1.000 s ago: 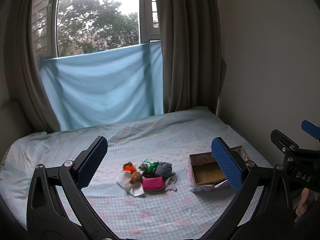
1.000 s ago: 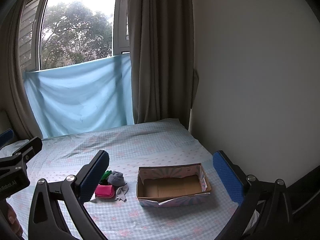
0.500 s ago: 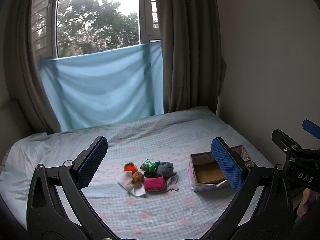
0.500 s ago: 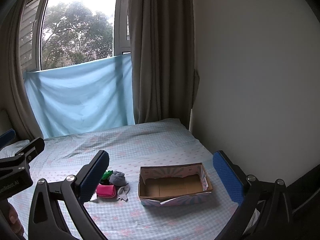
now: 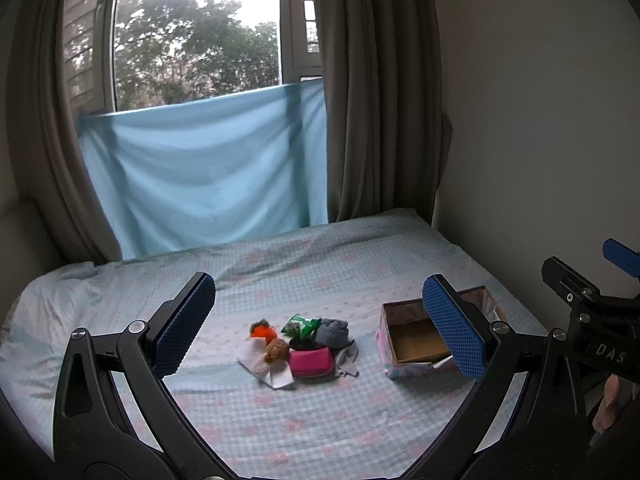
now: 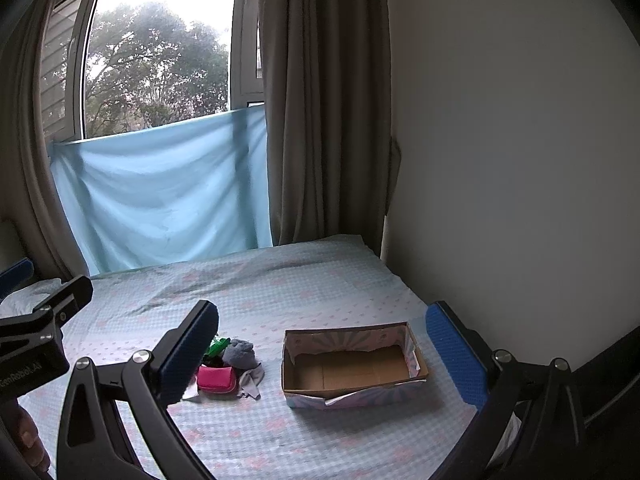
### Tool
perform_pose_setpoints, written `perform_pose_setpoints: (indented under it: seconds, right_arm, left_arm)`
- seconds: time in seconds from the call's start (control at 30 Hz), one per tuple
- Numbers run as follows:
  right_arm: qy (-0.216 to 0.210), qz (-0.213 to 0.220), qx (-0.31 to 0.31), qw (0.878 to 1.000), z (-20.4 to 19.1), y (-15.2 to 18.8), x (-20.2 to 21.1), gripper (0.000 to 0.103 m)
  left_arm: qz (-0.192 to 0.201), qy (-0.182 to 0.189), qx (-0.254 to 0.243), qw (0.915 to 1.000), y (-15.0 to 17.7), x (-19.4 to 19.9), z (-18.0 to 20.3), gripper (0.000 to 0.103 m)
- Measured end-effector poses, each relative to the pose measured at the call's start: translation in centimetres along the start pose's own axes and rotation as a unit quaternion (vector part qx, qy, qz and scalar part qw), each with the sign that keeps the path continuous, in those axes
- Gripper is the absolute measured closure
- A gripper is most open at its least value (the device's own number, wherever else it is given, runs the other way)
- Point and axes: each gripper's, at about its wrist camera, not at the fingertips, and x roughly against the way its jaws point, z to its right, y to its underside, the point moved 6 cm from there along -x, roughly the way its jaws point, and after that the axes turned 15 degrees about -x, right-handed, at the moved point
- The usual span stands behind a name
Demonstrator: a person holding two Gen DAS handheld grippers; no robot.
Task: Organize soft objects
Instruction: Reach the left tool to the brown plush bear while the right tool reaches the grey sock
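Nothing has yet been picked up: the step in hand is judged to be the approach, before the 1st grasp. The left gripper (image 5: 318, 330) is held above the bed (image 5: 320, 432) with its jaws spread wide and nothing between them, and the right gripper (image 6: 332, 352) is held likewise, wide open and empty.

The soft things are gathered in 1 small pile on the sheet, well apart from both grippers. In it can be made out a pink pouch (image 5: 311, 363), a grey sock (image 5: 331, 330), a green packet (image 5: 300, 325), an orange toy (image 5: 262, 330), a brown ball (image 5: 277, 350) and a white cloth (image 5: 268, 372). They lie touching or overlapping one another. To the right of the pile, with a strip of sheet between, stands an open cardboard box (image 6: 352, 364), seen to be empty.

The box is taken to be the intended container. For the next move, 1 gripper would need to be lowered onto a single item at the pile's edge, the pouch or the sock being the most exposed, and closed gently so that neighbours are not dragged along.
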Motion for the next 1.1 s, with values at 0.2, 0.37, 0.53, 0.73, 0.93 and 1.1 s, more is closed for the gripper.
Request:
perform_pose_setpoints:
  seconds: [0.2, 0.37, 0.53, 0.73, 0.93, 1.1]
  right_arm:
    - [-0.004, -0.011, 0.001, 1.000, -2.1, 0.6, -0.6, 0.000]
    - [-0.001, -0.030, -0.001, 1.000, -4.7, 2.1, -2.4, 0.000]
    - [-0.010, -0.056, -0.020, 0.998, -7.0, 4.5, -5.2, 0.000]
    - [-0.025, -0.084, -0.011, 0.996, -9.4, 7.4, -9.2, 0.000]
    - [-0.031, -0.115, -0.001, 0.993, -11.3, 10.0, -14.3, 0.000]
    - [-0.052, -0.143, 0.002, 0.988, -12.5, 12.4, -20.0, 0.000]
  left_arm:
    - [-0.024, -0.012, -0.001, 0.9996, 2.0, -0.6, -3.6, 0.000]
    - [-0.049, -0.005, 0.004, 0.9988, 4.4, -2.4, -7.0, 0.000]
    - [-0.072, 0.021, -0.001, 0.9972, 7.6, -5.6, -8.9, 0.000]
    - [-0.098, 0.043, -0.005, 0.9942, 11.3, -10.7, -9.4, 0.000]
    - [-0.134, 0.058, -0.009, 0.9893, 14.9, -17.2, -9.4, 0.001]
    - [-0.164, 0.065, -0.015, 0.9841, 17.9, -23.2, -9.4, 0.002]
